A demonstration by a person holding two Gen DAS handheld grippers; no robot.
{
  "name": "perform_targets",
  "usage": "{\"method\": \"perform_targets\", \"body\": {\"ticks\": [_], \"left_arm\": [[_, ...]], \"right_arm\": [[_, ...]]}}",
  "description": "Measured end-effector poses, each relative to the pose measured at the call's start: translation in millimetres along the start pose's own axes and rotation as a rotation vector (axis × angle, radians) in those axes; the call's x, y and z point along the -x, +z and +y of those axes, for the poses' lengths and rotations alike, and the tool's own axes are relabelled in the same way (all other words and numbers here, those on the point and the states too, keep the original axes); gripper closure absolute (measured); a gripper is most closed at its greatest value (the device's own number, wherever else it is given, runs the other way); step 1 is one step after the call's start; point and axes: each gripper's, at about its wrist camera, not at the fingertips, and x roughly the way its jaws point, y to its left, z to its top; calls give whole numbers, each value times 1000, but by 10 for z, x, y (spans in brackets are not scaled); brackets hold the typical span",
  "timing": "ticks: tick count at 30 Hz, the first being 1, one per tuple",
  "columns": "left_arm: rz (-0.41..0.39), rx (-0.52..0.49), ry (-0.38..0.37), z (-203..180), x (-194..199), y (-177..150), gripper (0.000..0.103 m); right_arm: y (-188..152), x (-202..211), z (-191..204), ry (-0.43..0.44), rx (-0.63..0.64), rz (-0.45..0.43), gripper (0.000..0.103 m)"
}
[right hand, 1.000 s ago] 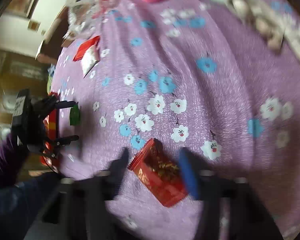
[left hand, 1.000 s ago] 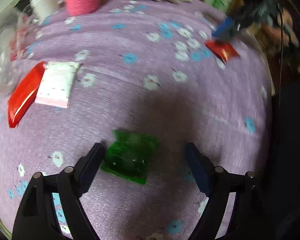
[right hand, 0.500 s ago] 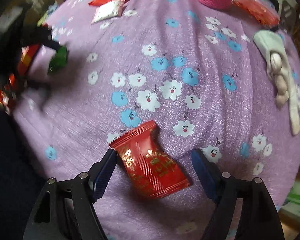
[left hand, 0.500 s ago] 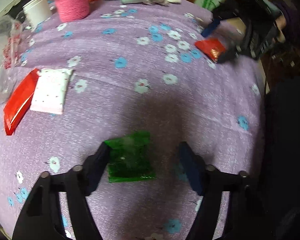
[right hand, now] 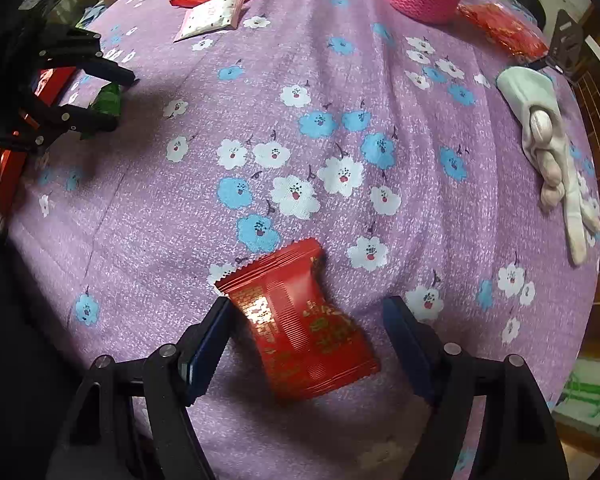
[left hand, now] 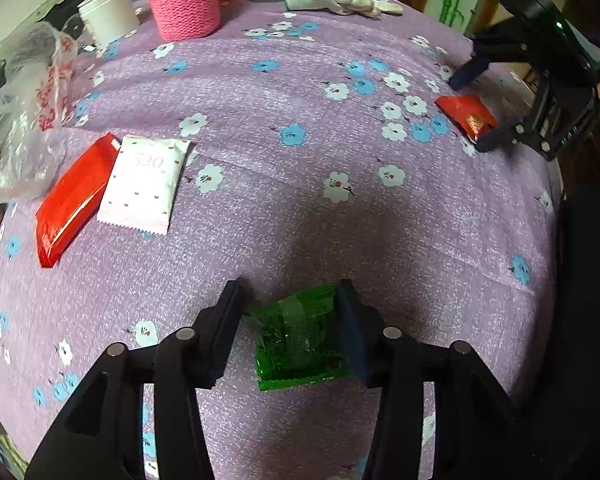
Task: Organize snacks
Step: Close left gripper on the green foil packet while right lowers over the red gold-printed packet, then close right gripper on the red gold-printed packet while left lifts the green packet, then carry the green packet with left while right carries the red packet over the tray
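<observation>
Closing noted on left claw: green snack packet flat on desk between jaws, right pad touching, left pad apart. Right claw held wide, astride red snack packet, ungripped. Risk: slick film buckled or squirted sideways under one-sided contact.

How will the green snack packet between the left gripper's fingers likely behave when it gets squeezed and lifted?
The green packet looks like thin, glossy, crinkled film, so it will probably buckle as the left gripper closes. It seems small and flat, likely light. The shiny wrapper may slip.
</observation>
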Motion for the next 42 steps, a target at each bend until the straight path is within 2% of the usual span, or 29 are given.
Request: {"method": "perform_targets", "body": {"ticks": [8, 9, 11, 12, 14, 15, 20, 22, 24, 29, 30, 33, 36, 37, 42], "left_arm": [[-18, 91, 17, 15, 63, -141, 50], [-19, 100, 18, 9, 74, -161, 50], [-27, 122, 23, 3, 97, -194, 58], [-35, 139, 21, 4, 118, -216, 65], [-42, 174, 12, 10, 138, -250, 66], [-49, 188, 6, 5, 146, -268, 67], [-78, 237, -9, -83, 175, -332, 69], [-85, 273, -20, -113, 197, -360, 69], [-100, 311, -23, -147, 252, -388, 69], [-157, 388, 11, -214, 501, -450, 69], [-169, 412, 33, -219, 572, -471, 69], [-167, 463, 127, -226, 711, -521, 68], [-149, 544, 229, -163, 863, -636, 68], [-139, 569, 285, -134, 935, -694, 68], [-142, 717, 421, 44, 1227, -1035, 68]], "right_arm": [[-58, 28, 16, -13, -32, -7, 23], [-60, 23, 7, -11, -40, -7, 24], [-67, 22, 14, -13, -43, -8, 26], [-68, 24, 17, -12, -46, -10, 29], [-75, 58, 30, -12, -47, -23, 44], [-78, 83, 36, -9, -49, -32, 61], [-46, 136, -50, 33, -119, -27, 63], [-26, 155, -139, 98, -175, -32, 68], [-10, 184, -219, 219, -239, -42, 68], [95, 247, -278, 379, -325, -79, 69], [140, 272, -272, 440, -341, -95, 69], [292, 328, -195, 534, -352, -130, 69], [482, 372, 55, 578, -312, -147, 69], [558, 390, 141, 586, -293, -146, 69], [932, 396, 636, 620, -183, -126, 69]]}}
